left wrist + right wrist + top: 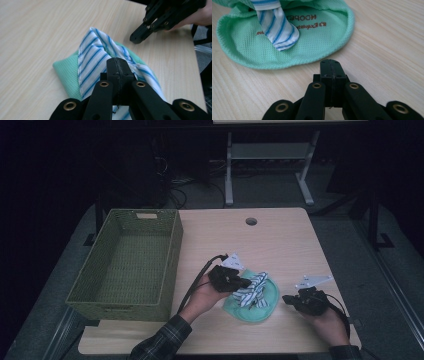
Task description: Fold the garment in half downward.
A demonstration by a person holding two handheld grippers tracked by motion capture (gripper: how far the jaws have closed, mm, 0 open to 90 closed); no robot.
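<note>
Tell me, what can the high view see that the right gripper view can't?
The high view alone takes in the green woven basket at the table's left, the round hole in the tabletop, and the left gripper at the striped cloth. The right gripper view alone shows brown lettering on the green cloth, plus the right gripper with its jaws pressed together on nothing. Both share the wooden table, the green cloth with the striped cloth lying on it, and the right gripper beside them.
</note>
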